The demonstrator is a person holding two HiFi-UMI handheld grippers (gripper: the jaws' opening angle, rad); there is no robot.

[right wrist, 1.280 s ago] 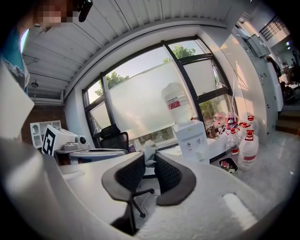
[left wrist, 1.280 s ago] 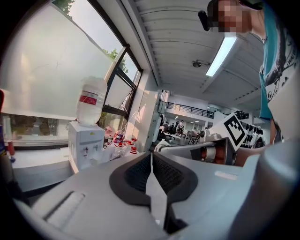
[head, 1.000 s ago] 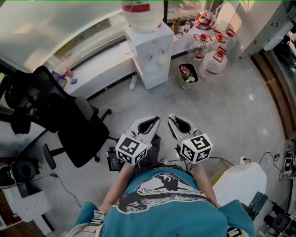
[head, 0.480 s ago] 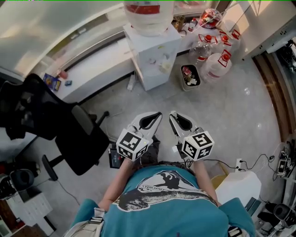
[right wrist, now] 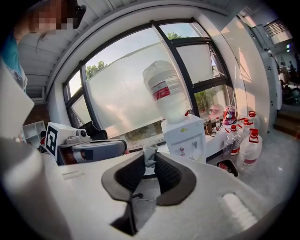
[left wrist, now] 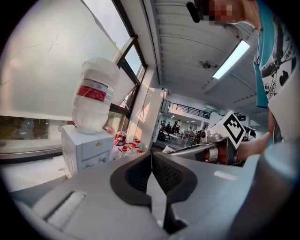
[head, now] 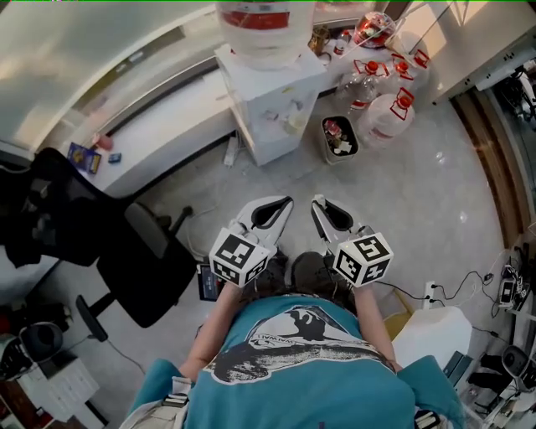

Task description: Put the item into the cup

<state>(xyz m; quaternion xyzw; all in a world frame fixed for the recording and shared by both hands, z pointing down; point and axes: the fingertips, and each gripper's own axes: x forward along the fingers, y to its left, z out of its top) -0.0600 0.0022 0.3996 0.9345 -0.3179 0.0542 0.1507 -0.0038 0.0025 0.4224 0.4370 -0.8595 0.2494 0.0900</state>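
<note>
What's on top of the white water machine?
A big water bottle with a red label stands upside down on the machine. Its neck is hidden inside the machine's top, so the opening can't be seen.

Two grippers: left gripper point(head: 279, 207), right gripper point(head: 322, 206). One grey item point(right wrist: 150, 153), one water dispenser point(head: 272, 100), one bottle point(head: 266, 21) on it, four red-capped jugs point(head: 390, 113), one bin point(head: 339, 138), one office chair point(head: 155, 260).

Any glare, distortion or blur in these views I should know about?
Head view: sharp, strong fisheye bend, evenly lit floor. Left gripper view: dark round vignette, ceiling light glaring. Right gripper view: window backlit, yet grey item between jaws reads clearly.
</note>
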